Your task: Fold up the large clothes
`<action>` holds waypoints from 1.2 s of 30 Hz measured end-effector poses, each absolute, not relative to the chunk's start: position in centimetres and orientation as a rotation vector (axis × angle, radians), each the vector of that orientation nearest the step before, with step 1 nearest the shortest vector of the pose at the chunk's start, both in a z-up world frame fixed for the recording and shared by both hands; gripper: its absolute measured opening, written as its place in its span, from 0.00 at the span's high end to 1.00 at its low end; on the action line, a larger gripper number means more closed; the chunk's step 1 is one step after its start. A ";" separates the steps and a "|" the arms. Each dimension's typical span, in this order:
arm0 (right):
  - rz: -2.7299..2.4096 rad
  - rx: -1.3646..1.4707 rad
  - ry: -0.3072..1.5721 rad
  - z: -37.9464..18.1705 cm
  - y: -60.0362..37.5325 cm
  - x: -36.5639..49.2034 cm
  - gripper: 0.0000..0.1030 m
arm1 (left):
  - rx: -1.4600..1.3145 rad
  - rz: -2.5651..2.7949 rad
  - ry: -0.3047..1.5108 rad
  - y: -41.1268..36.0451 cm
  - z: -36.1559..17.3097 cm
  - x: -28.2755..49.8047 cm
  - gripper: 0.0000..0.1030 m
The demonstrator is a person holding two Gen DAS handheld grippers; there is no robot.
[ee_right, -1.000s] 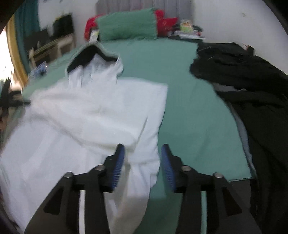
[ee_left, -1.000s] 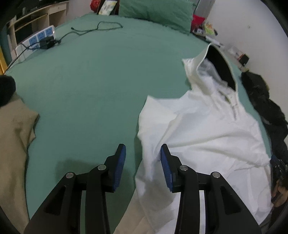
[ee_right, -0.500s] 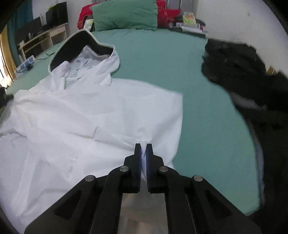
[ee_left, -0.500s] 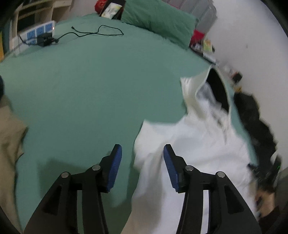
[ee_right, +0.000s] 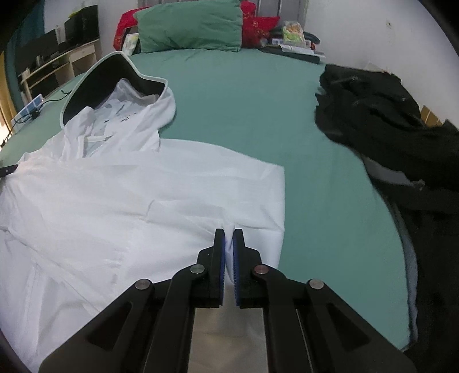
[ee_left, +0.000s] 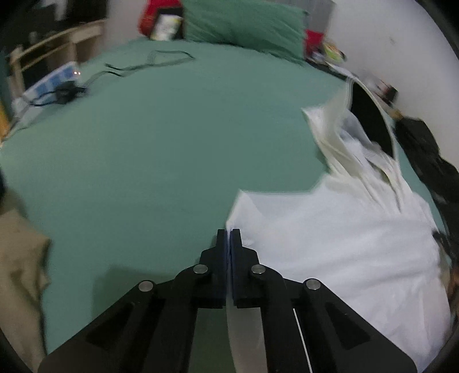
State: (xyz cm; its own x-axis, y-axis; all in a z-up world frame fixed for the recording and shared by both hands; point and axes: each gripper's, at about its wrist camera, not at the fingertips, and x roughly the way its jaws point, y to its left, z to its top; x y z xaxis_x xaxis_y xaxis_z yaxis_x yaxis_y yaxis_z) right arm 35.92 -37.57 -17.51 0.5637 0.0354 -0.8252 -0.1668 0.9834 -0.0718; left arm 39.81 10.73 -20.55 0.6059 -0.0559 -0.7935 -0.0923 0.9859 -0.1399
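Observation:
A large white hooded jacket (ee_right: 123,195) lies spread on the green bed (ee_right: 246,103), its dark-lined hood (ee_right: 112,77) toward the pillow. In the left wrist view the jacket (ee_left: 338,238) lies to the right, hood (ee_left: 370,120) at the far right. My left gripper (ee_left: 228,233) is shut on the jacket's left edge, white fabric running down between its fingers. My right gripper (ee_right: 228,233) is shut on a pinch of the jacket's fabric near its right edge.
A heap of black clothes (ee_right: 393,123) lies on the bed's right side. A green pillow (ee_right: 189,25) and red items sit at the head. A power strip with cable (ee_left: 57,86) lies at the left. Beige cloth (ee_left: 20,264) lies at the near left.
My left gripper moved onto the jacket's left edge and shut on it. My right gripper shut on the fabric half a second ago and still holds it.

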 end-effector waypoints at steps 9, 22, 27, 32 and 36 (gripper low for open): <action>0.078 -0.261 0.801 -13.2 -33.8 36.5 0.34 | -0.304 0.062 0.867 14.1 -16.3 37.1 0.50; 0.246 -0.354 0.803 -13.2 -21.3 50.8 0.33 | -0.267 0.079 0.926 14.1 -17.8 37.7 0.50; 0.310 -0.387 0.787 -14.6 -19.0 53.2 0.64 | -0.313 0.084 0.983 15.6 -19.2 38.2 0.50; 0.335 -0.525 0.798 -15.9 -17.2 52.2 0.97 | -0.334 0.062 1.004 15.7 -19.5 38.2 0.50; 0.347 -0.659 0.783 -15.2 -16.9 48.3 0.97 | -0.338 0.036 1.018 15.1 -18.7 37.5 0.50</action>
State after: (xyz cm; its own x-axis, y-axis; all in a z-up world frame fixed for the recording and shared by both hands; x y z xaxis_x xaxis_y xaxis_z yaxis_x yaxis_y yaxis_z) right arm 48.32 -16.92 -15.17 0.6674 0.0495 -0.7431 -0.5171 0.7488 -0.4145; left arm 37.52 15.05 -18.73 0.5290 -0.1270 -0.8391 -0.1856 0.9475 -0.2604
